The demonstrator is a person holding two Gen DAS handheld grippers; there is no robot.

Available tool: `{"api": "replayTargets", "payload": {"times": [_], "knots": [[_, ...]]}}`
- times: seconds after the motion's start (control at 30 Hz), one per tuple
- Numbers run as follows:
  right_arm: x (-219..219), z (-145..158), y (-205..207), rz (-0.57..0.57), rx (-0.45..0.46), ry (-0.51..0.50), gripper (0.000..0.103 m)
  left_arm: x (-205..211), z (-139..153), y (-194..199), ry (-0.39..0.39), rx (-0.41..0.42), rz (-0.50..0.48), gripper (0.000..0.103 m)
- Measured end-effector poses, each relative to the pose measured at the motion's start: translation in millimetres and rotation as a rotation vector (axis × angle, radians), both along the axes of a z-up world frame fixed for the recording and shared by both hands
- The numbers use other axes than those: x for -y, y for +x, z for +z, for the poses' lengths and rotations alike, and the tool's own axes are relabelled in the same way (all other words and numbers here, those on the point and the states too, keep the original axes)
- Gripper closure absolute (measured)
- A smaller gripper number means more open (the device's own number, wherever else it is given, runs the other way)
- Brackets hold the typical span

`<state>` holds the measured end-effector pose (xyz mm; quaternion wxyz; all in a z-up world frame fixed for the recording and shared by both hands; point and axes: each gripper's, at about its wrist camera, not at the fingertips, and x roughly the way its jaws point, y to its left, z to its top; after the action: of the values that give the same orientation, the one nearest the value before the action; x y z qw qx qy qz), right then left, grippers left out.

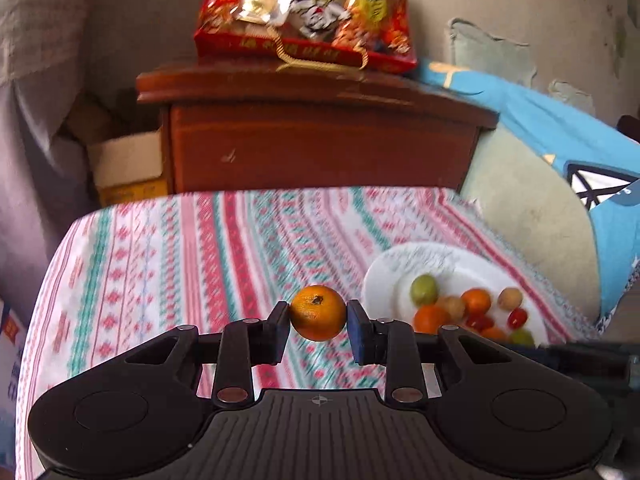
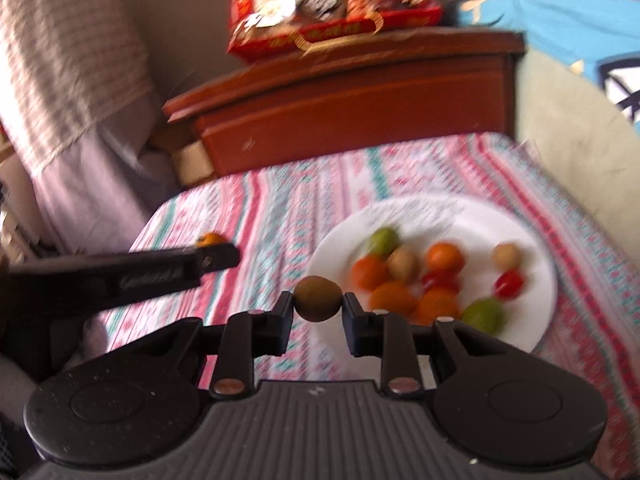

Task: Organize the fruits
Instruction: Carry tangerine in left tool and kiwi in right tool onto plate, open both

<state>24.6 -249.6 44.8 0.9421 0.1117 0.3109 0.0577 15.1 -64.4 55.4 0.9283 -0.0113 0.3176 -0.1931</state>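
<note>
My left gripper (image 1: 318,314) is shut on an orange mandarin (image 1: 318,312) and holds it above the patterned tablecloth, left of the white plate (image 1: 384,276). The plate carries several small fruits: mandarins, green fruits, brown fruits and red tomatoes. My right gripper (image 2: 318,300) is shut on a brown kiwi-like fruit (image 2: 318,298) at the left rim of the same plate (image 2: 532,248). In the right wrist view the left gripper (image 2: 216,258) shows from the side at the left, with its mandarin (image 2: 210,239) peeking above it.
The table wears a pink, white and green patterned cloth (image 1: 180,260). Behind it stands a brown wooden cabinet (image 1: 320,148) with a red snack package (image 1: 308,12) on top. A blue cloth (image 1: 560,128) and a pale cushion (image 1: 532,216) lie at the right.
</note>
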Motion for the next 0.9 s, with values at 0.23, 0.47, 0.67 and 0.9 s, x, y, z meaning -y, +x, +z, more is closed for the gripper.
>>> {"api": "replayTargets", "payload": {"times": [0.23, 0.47, 0.67, 0.9], "knots": [[44, 6, 5, -0.157, 0.019, -0.004, 0.076, 28, -1, 14, -0.031, -0.003, -0.052, 0.075], [66, -5, 11, -0.242, -0.033, 0.054, 0.076, 45, -17, 27, -0.012, -0.044, -0.068, 0.075], [69, -11, 12, -0.265, -0.068, 0.059, 0.074, 54, -24, 31, 0.002, -0.074, -0.083, 0.075], [69, -6, 12, -0.284, -0.073, 0.068, 0.071, 61, -14, 28, 0.015, -0.069, -0.093, 0.071]]}}
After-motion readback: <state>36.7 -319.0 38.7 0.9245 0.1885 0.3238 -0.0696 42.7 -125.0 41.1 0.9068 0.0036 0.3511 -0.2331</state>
